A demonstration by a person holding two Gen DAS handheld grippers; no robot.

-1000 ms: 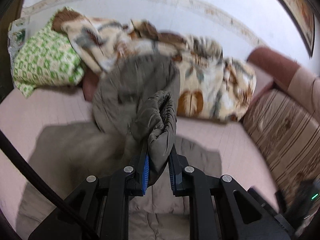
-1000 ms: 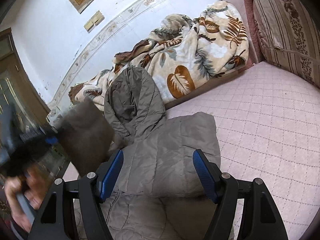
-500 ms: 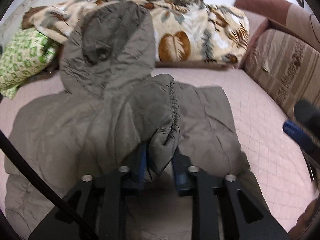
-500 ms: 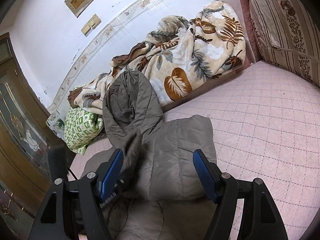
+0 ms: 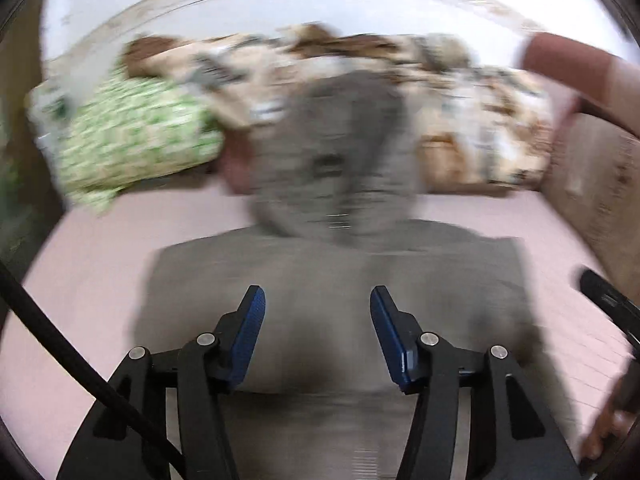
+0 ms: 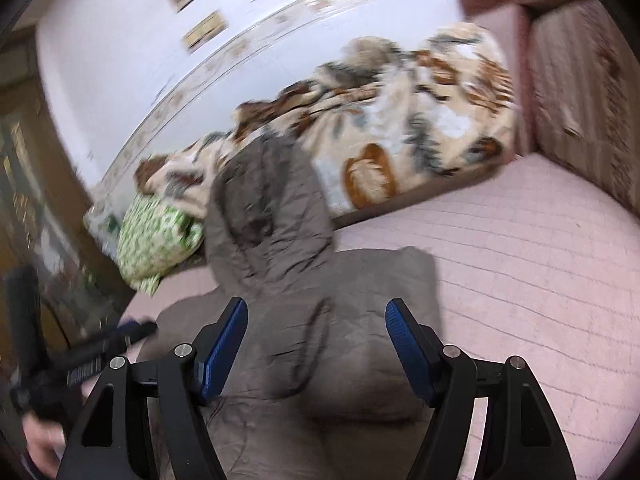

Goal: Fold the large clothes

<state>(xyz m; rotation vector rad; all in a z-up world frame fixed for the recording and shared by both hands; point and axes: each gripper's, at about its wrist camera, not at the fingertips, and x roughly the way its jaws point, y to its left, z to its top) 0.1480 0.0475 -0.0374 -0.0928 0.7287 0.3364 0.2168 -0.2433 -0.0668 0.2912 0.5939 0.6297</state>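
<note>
A grey-olive padded jacket [image 5: 332, 280] lies flat on the pink quilted bed, its hood [image 5: 340, 152] stretched toward the far wall. It also shows in the right wrist view [image 6: 344, 320], with its hood [image 6: 268, 208] and a sleeve folded across the body. My left gripper [image 5: 317, 320] is open and empty above the jacket's body. My right gripper [image 6: 316, 336] is open and empty above the jacket's right side. Both views are motion-blurred. The left gripper also appears at the left edge of the right wrist view [image 6: 100, 344].
A leaf-patterned blanket [image 6: 400, 120] is heaped along the far wall. A green-and-white pillow [image 5: 136, 140] lies at the far left. A striped sofa cushion [image 6: 584, 92] stands at the right. The pink quilted mattress [image 6: 520, 260] spreads to the right of the jacket.
My left gripper has let go of the jacket sleeve and opened; the sleeve now lies across the jacket body. The left gripper has pulled back. The right gripper stays open.
</note>
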